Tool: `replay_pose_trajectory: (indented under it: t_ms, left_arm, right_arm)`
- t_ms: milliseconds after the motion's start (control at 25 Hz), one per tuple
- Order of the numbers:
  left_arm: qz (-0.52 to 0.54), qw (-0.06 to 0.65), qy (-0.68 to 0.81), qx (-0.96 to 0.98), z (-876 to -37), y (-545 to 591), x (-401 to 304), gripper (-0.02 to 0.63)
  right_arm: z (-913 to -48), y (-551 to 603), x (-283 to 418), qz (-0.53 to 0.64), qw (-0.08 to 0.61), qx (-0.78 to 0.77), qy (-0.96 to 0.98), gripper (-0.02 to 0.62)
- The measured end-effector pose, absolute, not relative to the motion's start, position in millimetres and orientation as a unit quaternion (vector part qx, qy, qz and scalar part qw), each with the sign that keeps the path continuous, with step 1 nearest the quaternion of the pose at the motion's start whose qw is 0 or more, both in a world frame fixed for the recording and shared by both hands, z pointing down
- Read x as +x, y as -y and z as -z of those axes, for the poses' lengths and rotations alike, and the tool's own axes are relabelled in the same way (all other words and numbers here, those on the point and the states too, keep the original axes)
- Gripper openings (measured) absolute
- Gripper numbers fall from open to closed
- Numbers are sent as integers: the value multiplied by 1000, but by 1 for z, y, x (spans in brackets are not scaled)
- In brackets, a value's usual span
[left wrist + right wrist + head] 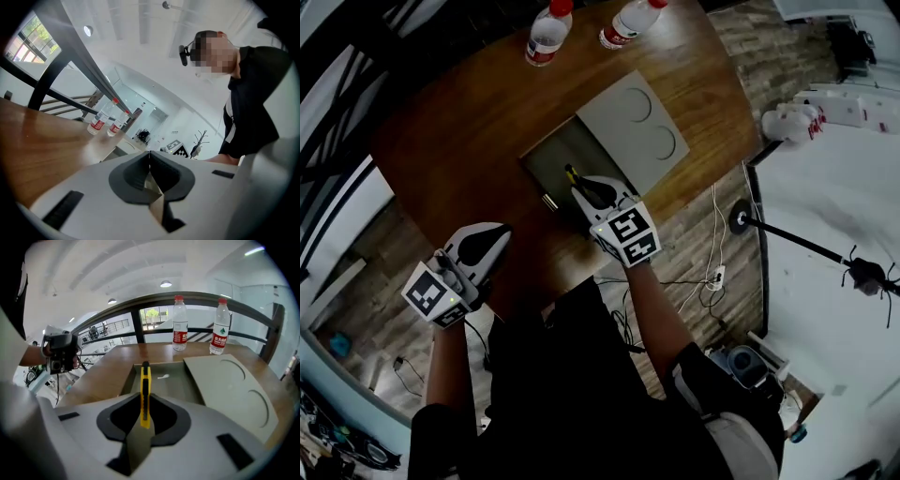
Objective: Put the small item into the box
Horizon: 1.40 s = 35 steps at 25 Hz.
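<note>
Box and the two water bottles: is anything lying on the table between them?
Nothing: only bare wooden table separates the box from the water bottles. The right gripper view shows it plainly, and the head view agrees.

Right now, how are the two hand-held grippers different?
The right hand-held gripper pinches a yellow knife, while the left hand-held gripper is shut on nothing. The right hand-held gripper is over the open box, while the left hand-held gripper is off to the side, near the table edge. Both are white, with jaws closed.
</note>
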<state>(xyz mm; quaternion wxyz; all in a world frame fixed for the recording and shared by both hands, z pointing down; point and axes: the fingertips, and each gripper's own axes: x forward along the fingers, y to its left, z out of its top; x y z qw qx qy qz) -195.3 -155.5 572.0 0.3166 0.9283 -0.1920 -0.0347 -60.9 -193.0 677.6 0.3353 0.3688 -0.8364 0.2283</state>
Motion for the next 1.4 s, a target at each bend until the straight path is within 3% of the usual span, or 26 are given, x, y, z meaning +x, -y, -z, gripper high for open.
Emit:
replay_pose_trajectory:
  t_ms: [440,1400]
  left_arm:
    - [59,332,199,920,-587,147,-207,17]
    - [83,349,198,912,-584,131,-207,17]
  right_arm:
    - [-708,192,-76,-193,418,332,823,66]
    - [-727,190,-79,-192,456,315,810,71]
